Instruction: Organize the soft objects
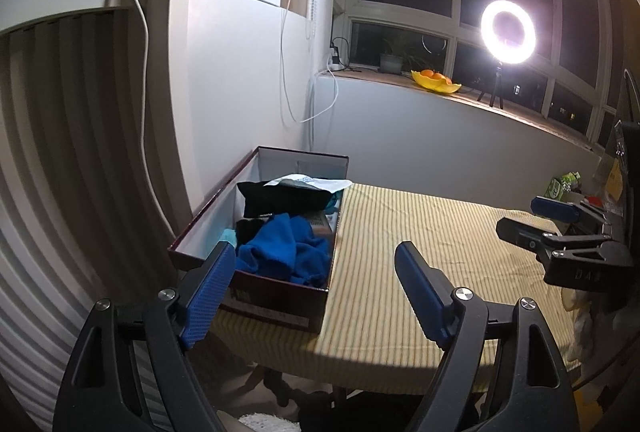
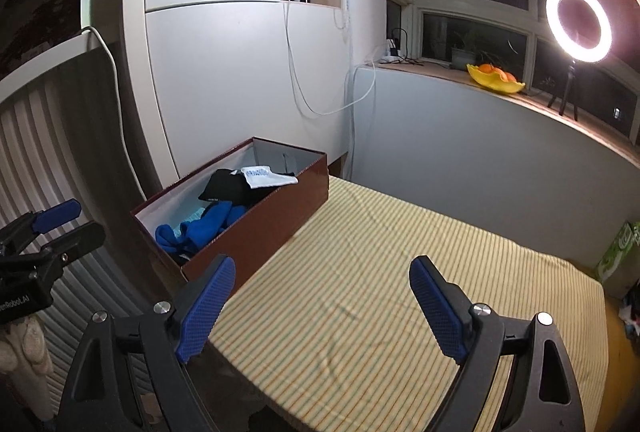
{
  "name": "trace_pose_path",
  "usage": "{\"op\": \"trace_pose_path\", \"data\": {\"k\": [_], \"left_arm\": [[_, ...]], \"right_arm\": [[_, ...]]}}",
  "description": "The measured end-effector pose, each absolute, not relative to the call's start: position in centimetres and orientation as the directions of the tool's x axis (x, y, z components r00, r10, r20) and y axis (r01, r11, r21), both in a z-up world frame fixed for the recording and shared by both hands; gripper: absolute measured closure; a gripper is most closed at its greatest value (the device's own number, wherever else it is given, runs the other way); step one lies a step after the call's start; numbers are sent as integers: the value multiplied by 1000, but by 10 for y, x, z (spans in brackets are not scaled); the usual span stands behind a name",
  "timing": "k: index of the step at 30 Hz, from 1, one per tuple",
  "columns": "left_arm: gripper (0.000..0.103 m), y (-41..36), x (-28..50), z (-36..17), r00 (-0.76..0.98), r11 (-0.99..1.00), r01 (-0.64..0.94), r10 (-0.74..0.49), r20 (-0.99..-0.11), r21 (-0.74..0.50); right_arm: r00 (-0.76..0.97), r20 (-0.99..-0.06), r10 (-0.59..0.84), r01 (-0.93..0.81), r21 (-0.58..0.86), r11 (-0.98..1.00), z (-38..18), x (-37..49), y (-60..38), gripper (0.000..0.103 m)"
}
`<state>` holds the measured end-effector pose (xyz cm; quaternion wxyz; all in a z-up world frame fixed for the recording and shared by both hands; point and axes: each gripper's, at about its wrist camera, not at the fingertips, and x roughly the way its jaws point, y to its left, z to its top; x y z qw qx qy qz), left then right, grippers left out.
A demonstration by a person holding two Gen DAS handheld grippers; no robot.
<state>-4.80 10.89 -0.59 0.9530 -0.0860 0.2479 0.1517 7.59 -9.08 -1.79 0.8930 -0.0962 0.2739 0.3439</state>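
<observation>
Both my grippers are empty. My left gripper point(image 1: 316, 284) stands with its jaws wide apart and nothing between them, near the front corner of the dark red box point(image 1: 256, 296). My right gripper point(image 2: 320, 304) is also apart and holds nothing; it hovers over the bare striped cloth point(image 2: 400, 272) that covers the surface.

The soft things lie inside the box: a blue garment point(image 1: 284, 252) bunched at the near end, a black one point(image 1: 280, 198) behind it, and a white piece point(image 1: 316, 184) draped over the far side. I see no loose soft object left on the cloth, so I judge the putting-away mostly done and this a pause between steps. If more is wanted, the next move calls for reaching into the box to flatten or fold the blue heap, coming in from above so my fingers clear the box wall.

Around me: a ring light point(image 1: 507, 32) and a yellow fruit bowl point(image 1: 436, 80) on the windowsill, well apart from the work. A green carton point(image 2: 620, 252) sits at the far right edge. Only the box's wall stands in my way.
</observation>
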Motion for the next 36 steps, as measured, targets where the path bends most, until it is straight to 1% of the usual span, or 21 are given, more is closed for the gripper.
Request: {"op": "trace_pose_path", "data": {"k": [14, 36], "left_arm": [[21, 97, -56, -11, 824, 939, -333, 246, -511, -85], [21, 97, -50, -16, 815, 940, -332, 240, -527, -85]], "right_arm": [[660, -530, 532, -624, 8, 782, -24, 62, -108, 17], [660, -545, 517, -612, 9, 791, -34, 67, -107, 17]]}}
